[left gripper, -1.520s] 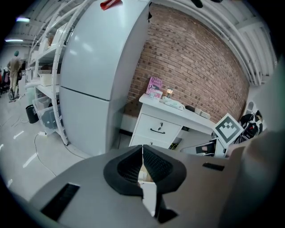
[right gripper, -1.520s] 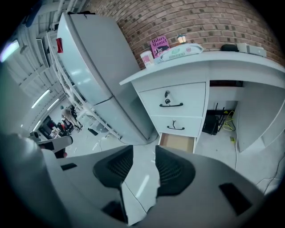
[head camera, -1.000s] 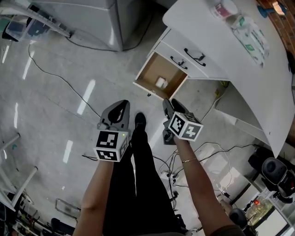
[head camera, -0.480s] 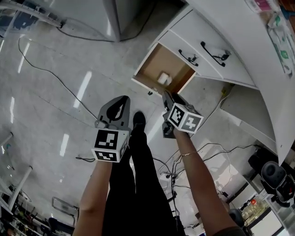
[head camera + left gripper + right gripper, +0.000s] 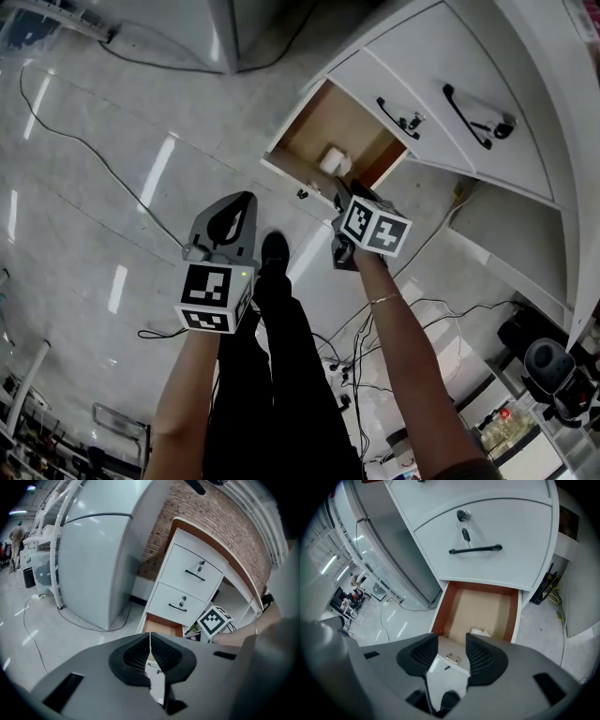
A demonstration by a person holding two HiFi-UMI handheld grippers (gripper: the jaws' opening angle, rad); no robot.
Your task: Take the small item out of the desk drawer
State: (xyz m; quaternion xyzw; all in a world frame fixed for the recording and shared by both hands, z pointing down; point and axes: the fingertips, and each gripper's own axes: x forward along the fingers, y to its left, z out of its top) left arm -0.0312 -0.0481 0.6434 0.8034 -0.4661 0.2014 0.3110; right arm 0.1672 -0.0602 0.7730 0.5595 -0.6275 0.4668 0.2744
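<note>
The bottom desk drawer (image 5: 314,131) stands pulled out over the floor. A small white item (image 5: 331,161) lies in it near the front wall. My right gripper (image 5: 340,195) hovers just before the drawer front and points into it. In the right gripper view the drawer (image 5: 439,613) and the item (image 5: 480,631) lie straight ahead, and the right gripper (image 5: 451,644) has its jaws opening with nothing between them. My left gripper (image 5: 246,199) hangs to the left above the floor. In its own view the left gripper (image 5: 150,641) is shut and empty, with the drawer (image 5: 161,625) beyond.
Two shut white drawers with black handles (image 5: 476,550) sit above the open one, with a key in the lock (image 5: 465,532). A grey cabinet (image 5: 93,564) stands to the left. Cables (image 5: 56,122) trail across the glossy floor. The person's legs and shoe (image 5: 274,251) are below the grippers.
The head view has swung so the desk fills more of the upper right. Both grippers have moved forward, and the right one now sits closer to the drawer front.
</note>
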